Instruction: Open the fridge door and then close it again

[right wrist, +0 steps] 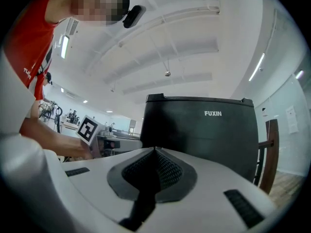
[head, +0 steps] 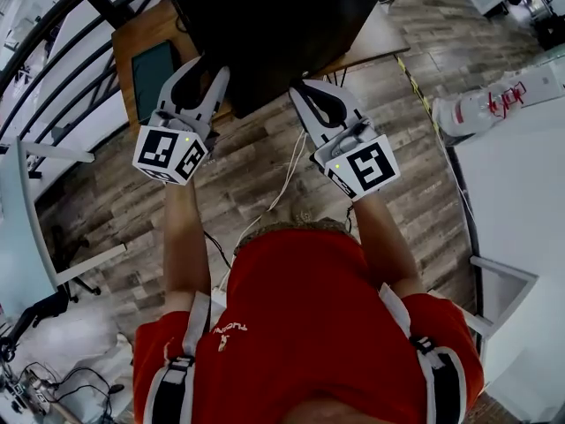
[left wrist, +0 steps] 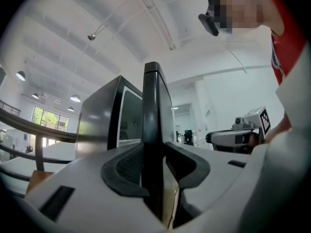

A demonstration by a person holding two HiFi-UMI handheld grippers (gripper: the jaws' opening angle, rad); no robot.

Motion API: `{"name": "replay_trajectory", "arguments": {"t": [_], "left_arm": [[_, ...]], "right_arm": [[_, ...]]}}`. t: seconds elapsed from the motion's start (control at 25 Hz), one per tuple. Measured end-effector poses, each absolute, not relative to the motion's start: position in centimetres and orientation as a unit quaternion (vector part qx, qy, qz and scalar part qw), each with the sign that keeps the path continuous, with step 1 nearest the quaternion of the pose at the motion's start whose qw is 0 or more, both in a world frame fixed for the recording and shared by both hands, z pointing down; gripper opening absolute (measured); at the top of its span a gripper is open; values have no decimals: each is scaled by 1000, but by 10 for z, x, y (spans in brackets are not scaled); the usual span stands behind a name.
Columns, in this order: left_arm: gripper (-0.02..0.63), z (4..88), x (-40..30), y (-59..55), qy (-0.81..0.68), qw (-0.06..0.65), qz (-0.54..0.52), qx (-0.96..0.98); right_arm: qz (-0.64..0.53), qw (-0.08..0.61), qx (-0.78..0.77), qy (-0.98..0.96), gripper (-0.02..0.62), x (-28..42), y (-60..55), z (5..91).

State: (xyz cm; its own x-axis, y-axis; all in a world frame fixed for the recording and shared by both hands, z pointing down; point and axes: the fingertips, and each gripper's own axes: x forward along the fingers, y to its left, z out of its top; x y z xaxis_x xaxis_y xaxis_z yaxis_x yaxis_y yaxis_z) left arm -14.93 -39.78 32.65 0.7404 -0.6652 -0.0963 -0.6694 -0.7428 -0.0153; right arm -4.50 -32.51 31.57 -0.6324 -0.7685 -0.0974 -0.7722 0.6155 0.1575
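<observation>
A black fridge (head: 291, 25) marked FUXIN (right wrist: 199, 130) stands on a wooden table (head: 141, 25). Its door (left wrist: 154, 110) stands ajar, and I see it edge-on with the pale inside showing to its left. My left gripper (left wrist: 155, 159) has that door edge between its jaws, and both pads lie against it. In the head view the left gripper (head: 205, 71) sits at the fridge's left front corner. My right gripper (right wrist: 154, 152) is shut with nothing in it. It hangs just in front of the fridge's black front, where the head view shows the right gripper (head: 305, 91).
A dark tablet-like slab (head: 152, 73) lies on the table left of the fridge. A curved railing (head: 53, 25) runs behind at the left. A white counter (head: 521, 193) with a wrapped bottle (head: 494, 104) stands at the right. Cables (head: 282, 179) trail over the wooden floor.
</observation>
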Motion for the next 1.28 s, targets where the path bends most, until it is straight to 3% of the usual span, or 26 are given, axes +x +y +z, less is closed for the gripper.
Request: {"name": "replay_trajectory", "arguments": {"t": [0.64,1.28], "left_arm": [[112,313,-87,-287,266,18,93,-959],[86,313,16,-205,237,42,77,-968]], "right_arm": [[91,1,-471,877,29,-19,-251,317],[91,32,-460,883,31,64,-192,314]]}}
